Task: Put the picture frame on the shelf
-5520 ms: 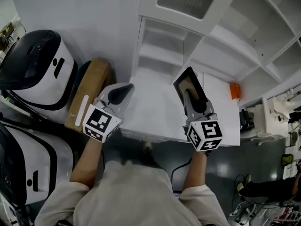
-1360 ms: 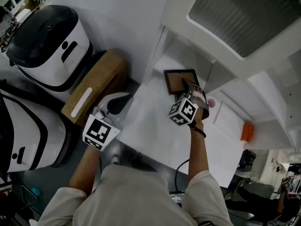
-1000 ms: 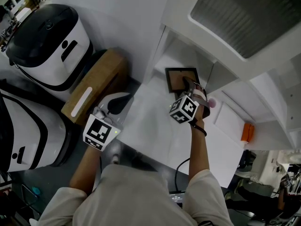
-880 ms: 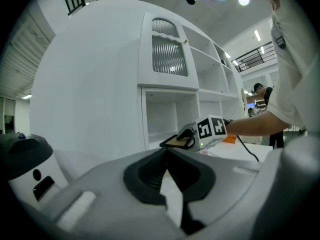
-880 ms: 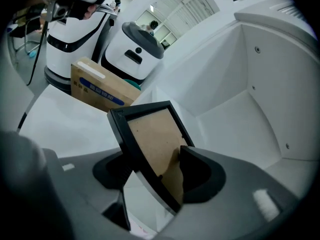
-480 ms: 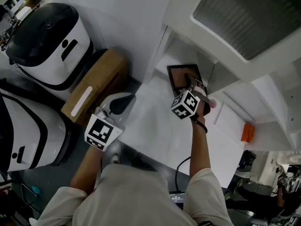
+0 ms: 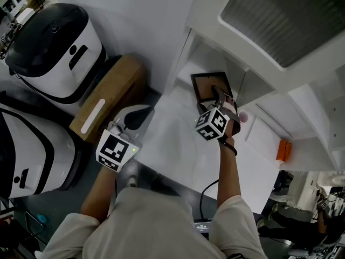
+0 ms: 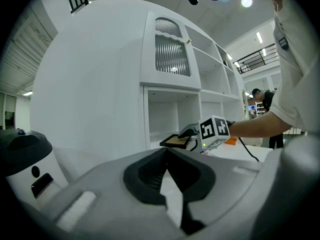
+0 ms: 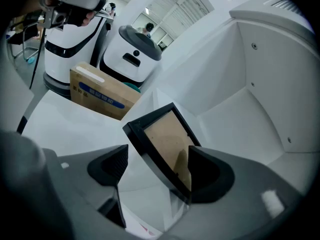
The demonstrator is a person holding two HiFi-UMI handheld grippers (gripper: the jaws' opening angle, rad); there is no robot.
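Head view: the picture frame (image 7: 206, 85) is seen at the mouth of the lowest compartment of the white shelf (image 7: 202, 20), with the right tool (image 7: 218, 99) over its near edge. The left tool (image 7: 139, 114) is held beside the left edge of the counter (image 7: 172, 144).

Left gripper view: the left tool (image 8: 167, 154) is found pressed together, with nothing between its jaws.

Right gripper view: the jaws of the right tool (image 9: 159, 164) are being spread. The picture frame (image 9: 165, 134) is tilted between them, and the left pad is clear of it.
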